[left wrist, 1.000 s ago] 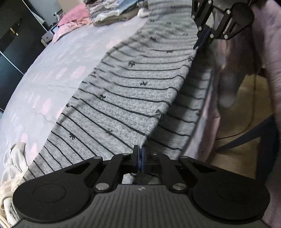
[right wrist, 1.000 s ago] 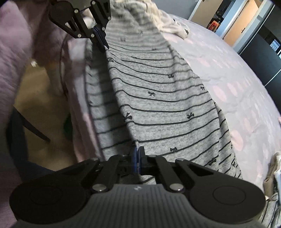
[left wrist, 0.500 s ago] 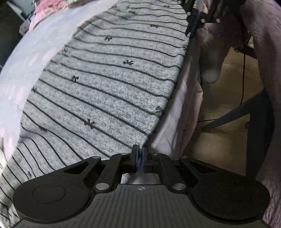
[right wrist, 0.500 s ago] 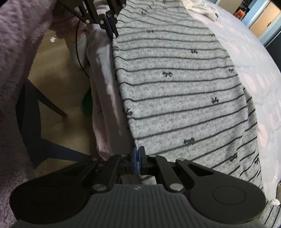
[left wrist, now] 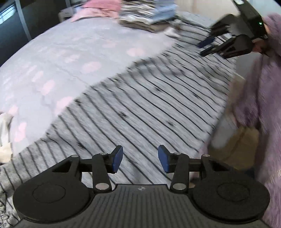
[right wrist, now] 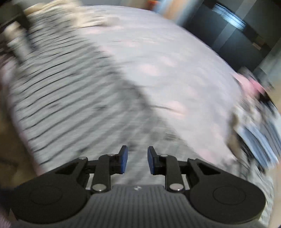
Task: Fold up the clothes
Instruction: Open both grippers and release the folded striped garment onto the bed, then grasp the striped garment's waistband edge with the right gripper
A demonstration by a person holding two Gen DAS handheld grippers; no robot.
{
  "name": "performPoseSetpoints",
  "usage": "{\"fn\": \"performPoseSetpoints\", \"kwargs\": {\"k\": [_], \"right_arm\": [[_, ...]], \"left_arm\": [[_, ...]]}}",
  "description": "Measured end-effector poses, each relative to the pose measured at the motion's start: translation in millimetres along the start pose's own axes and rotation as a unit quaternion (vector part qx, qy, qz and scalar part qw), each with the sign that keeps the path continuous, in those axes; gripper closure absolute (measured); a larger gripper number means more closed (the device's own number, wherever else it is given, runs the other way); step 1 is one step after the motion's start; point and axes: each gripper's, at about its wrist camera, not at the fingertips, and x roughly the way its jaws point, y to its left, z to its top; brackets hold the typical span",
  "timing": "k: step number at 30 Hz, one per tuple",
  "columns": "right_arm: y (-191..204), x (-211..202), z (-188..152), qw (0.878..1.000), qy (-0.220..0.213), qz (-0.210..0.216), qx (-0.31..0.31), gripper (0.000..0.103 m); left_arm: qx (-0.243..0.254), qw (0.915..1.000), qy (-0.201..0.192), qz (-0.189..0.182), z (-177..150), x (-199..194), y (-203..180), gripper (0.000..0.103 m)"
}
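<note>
The left gripper (left wrist: 140,161) hangs just above the striped grey garment (left wrist: 149,105) with its blue pads (left wrist: 117,161) spread wide and nothing between them. The right gripper (right wrist: 136,162) is likewise parted and empty; in the left wrist view it shows over the garment's far end, toward the stack of folded clothes (left wrist: 147,15). The garment lies spread flat on the lilac bedspread (left wrist: 70,57), one long side running along the bed's edge beside the person's fuzzy purple sleeve (left wrist: 263,105).

The right wrist view is badly smeared, so fine detail there cannot be read. The step in hand looks like picking the next fold line. To do it well, each gripper should go down on a matching corner or hem of the garment, pinch only the top layer rather than the bedspread beneath, and lift evenly so the stripes stay parallel. Pulling one side ahead of the other would likely skew the fold.
</note>
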Motion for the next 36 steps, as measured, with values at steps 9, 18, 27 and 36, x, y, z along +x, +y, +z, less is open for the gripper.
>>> {"fn": "performPoseSetpoints", "kwargs": {"k": [9,18,27,36], "right_arm": [[-130.7,14.0,-17.3,0.959,0.006,-0.164,0.231,0.075],[-178.6,60.7,-40.0,0.933,0.029,-0.147,0.327,0.070],[-146.6,63.3,-38.9,0.955,0.017,-0.151,0.253,0.099],[-83.7,66.3,-38.1,0.984,0.009,-0.093,0.150,0.099]], "left_arm": [[-0.068,0.9954,0.019,0.065,21.0,30.2,41.4,0.061],[-0.074,0.9946,0.028,0.067,33.9,58.8,49.9,0.061],[-0.065,0.9951,0.041,0.062,42.1,75.6,46.1,0.061],[-0.056,0.9952,0.048,0.065,48.1,85.7,43.1,0.061]]}}
